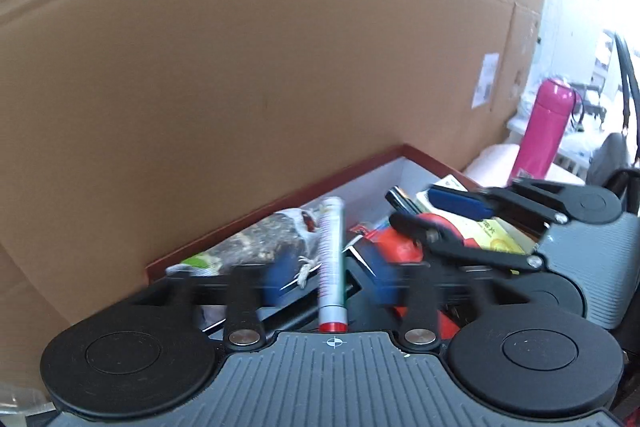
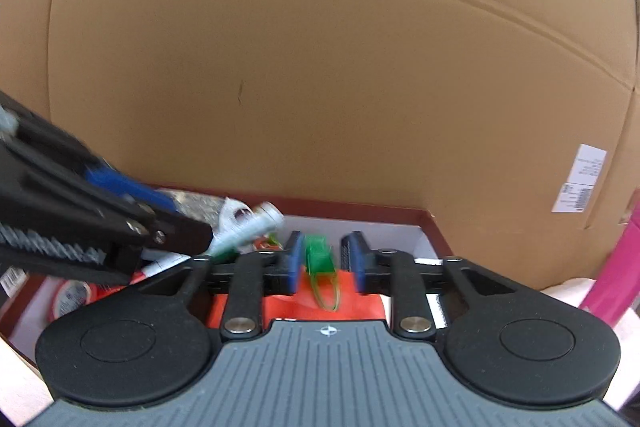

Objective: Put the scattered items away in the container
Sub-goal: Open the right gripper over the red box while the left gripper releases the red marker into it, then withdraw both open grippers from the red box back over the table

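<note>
A red-rimmed box with a white inside (image 1: 408, 163) stands against a cardboard wall and holds several items. My left gripper (image 1: 326, 285) is open over it; a white tube with a red cap (image 1: 331, 267) lies between its blue pads, not pinched. A clear snack bag (image 1: 256, 239) lies at the box's left. My right gripper (image 2: 325, 259) is open above the box (image 2: 424, 227). A green plastic clip (image 2: 320, 259) sits between its pads without touching them, over an orange-red packet (image 2: 352, 301). The right gripper also shows in the left wrist view (image 1: 436, 211), the left gripper in the right wrist view (image 2: 160, 215).
A big cardboard box (image 1: 280, 67) rises right behind the container. A pink bottle (image 1: 546, 131) stands to the right on a pale pink surface (image 1: 496, 159). A yellow-green carton (image 1: 492, 231) lies in the box under the right gripper.
</note>
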Action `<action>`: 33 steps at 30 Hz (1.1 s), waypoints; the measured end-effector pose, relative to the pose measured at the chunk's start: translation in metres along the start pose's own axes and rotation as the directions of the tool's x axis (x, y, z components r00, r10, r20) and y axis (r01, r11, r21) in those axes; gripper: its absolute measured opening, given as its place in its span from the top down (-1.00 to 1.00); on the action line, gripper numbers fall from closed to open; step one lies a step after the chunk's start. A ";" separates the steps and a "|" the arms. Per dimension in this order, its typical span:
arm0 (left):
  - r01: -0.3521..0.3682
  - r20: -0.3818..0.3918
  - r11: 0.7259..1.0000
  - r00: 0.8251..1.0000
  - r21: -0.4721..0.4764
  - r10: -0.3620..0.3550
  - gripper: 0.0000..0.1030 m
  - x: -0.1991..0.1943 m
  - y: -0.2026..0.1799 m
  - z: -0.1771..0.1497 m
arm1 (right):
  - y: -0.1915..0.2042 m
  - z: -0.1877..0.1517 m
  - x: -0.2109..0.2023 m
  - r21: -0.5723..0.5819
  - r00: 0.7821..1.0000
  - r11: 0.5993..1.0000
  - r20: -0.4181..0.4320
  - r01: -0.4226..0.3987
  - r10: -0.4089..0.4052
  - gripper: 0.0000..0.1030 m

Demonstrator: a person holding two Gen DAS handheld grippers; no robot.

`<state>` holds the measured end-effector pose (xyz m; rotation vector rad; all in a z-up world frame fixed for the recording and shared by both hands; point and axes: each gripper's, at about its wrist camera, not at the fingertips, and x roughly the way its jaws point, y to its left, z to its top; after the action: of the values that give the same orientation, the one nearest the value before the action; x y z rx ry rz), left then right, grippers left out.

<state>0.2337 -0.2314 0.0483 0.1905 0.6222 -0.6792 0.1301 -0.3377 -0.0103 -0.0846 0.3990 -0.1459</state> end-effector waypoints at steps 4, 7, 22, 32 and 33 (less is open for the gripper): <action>0.026 -0.020 0.998 0.999 -0.051 -0.027 -0.59 0.000 0.009 -0.006 | 0.003 -0.010 -0.012 -0.012 1.000 1.000 0.022 0.002 -0.002 -0.27; 0.010 -0.024 0.999 1.000 -0.052 -0.012 -0.73 -0.001 0.008 -0.013 | 0.006 -0.012 -0.021 -0.031 0.999 0.999 0.043 0.023 -0.022 -0.66; -0.032 -0.020 0.993 0.999 -0.112 0.030 -0.82 -0.039 0.014 -0.033 | 0.038 -0.006 -0.051 -0.076 0.999 0.997 0.039 0.013 -0.010 -0.92; -0.120 0.022 0.966 0.991 -0.230 0.129 -0.99 -0.093 0.023 -0.100 | 0.077 -0.027 -0.094 -0.109 0.998 0.992 0.026 -0.058 0.061 -0.93; -0.131 0.022 0.961 0.990 -0.243 0.140 -1.00 -0.098 0.025 -0.108 | 0.083 -0.030 -0.098 -0.115 0.997 0.991 0.023 -0.069 0.072 -0.93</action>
<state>0.1386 -0.1217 0.0195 -0.0062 0.6420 -0.4692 0.0396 -0.2418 -0.0093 -0.1848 0.3829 -0.0523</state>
